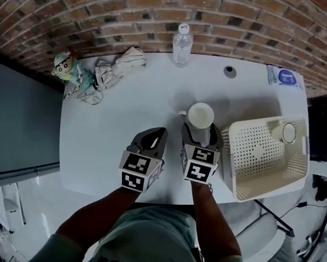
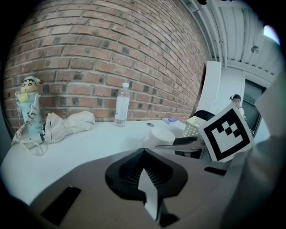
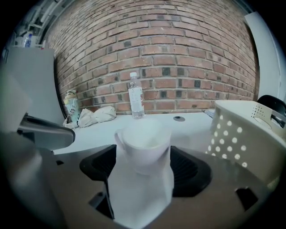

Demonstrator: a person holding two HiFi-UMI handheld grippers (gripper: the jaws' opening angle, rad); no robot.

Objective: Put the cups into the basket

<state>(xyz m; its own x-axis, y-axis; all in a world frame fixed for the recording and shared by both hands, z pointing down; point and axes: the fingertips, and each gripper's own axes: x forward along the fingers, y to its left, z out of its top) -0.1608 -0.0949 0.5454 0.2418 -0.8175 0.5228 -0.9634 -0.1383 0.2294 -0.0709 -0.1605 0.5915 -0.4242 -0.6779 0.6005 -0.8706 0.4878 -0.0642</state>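
A white cup (image 1: 200,115) stands upright on the white table (image 1: 124,117), a little left of the cream perforated basket (image 1: 254,161). My right gripper (image 1: 199,131) is open, its jaws set wide on either side of this cup (image 3: 145,143); I see no pad pressing on it. Another white cup (image 1: 289,133) lies inside the basket at its far right corner. My left gripper (image 1: 157,134) hovers just left of the right one, shut and holding nothing. From the left gripper (image 2: 143,154) view, the cup (image 2: 161,134) shows ahead to the right.
A water bottle (image 1: 182,43) stands at the table's far edge. A crumpled cloth bag (image 1: 119,66) and a cartoon doll (image 1: 65,66) lie at the far left. A small round cap (image 1: 230,71) and a tissue packet (image 1: 284,76) sit behind the basket.
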